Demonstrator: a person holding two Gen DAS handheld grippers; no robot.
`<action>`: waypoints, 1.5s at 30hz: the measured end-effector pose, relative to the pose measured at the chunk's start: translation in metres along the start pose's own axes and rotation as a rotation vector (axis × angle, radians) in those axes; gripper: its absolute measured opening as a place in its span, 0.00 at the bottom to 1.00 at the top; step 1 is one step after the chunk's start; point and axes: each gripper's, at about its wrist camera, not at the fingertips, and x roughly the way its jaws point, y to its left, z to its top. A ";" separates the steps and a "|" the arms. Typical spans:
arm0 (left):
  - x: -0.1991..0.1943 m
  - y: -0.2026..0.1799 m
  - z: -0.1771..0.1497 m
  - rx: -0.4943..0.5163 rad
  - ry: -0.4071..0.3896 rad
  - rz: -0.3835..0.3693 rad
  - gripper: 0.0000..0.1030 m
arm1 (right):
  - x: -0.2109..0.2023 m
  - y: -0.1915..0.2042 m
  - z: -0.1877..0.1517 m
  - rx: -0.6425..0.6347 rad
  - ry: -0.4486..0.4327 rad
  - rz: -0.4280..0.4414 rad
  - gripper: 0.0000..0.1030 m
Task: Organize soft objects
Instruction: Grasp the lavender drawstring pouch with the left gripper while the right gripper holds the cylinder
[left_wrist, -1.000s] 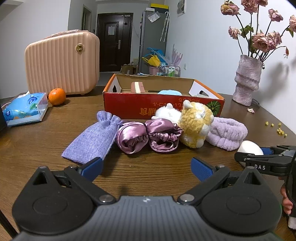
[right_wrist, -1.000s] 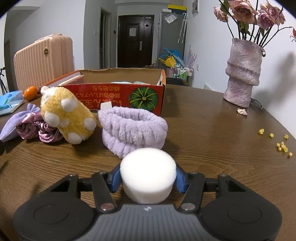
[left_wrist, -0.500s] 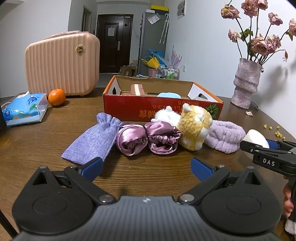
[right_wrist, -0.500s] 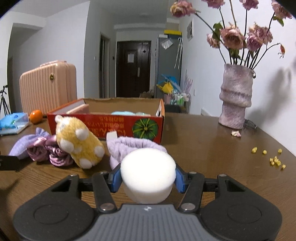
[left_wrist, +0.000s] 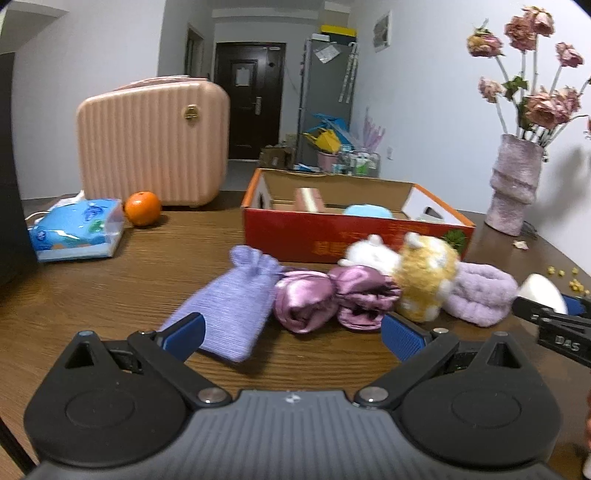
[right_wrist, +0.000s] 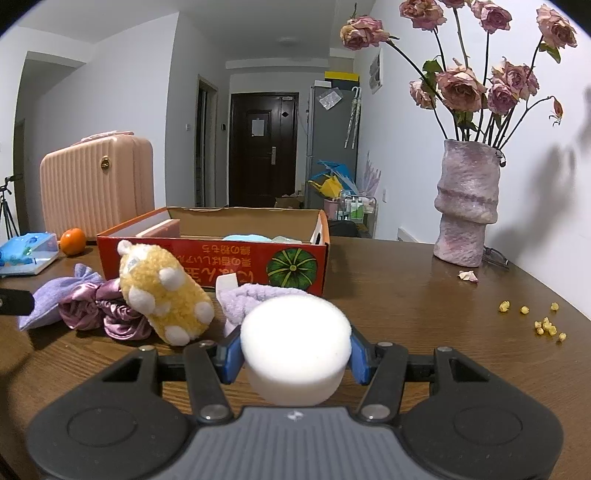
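Observation:
My right gripper is shut on a round white sponge, held above the table; the sponge also shows at the right edge of the left wrist view. My left gripper stands open and empty, hovering near a lilac pouch. On the table lie two satin scrunchies, a yellow plush toy, a white plush and a purple headband. Behind them sits the red cardboard box, holding a striped block and a blue soft item.
A pink suitcase, an orange and a tissue pack stand at the back left. A vase with dried roses is at the right, with small yellow crumbs on the wooden table.
The right gripper has lifted the white sponge slightly and tilted upward, so more wall and flowers show. The left gripper has barely shifted.

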 end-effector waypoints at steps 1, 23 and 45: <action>0.001 0.003 0.000 -0.001 -0.002 0.010 1.00 | 0.000 0.000 0.000 0.001 0.000 -0.003 0.53; 0.051 0.067 0.007 0.005 0.069 0.123 1.00 | 0.002 -0.003 -0.001 0.009 -0.001 -0.047 0.53; 0.101 0.064 0.008 0.066 0.172 0.042 0.70 | 0.004 -0.002 -0.002 -0.005 0.009 -0.066 0.53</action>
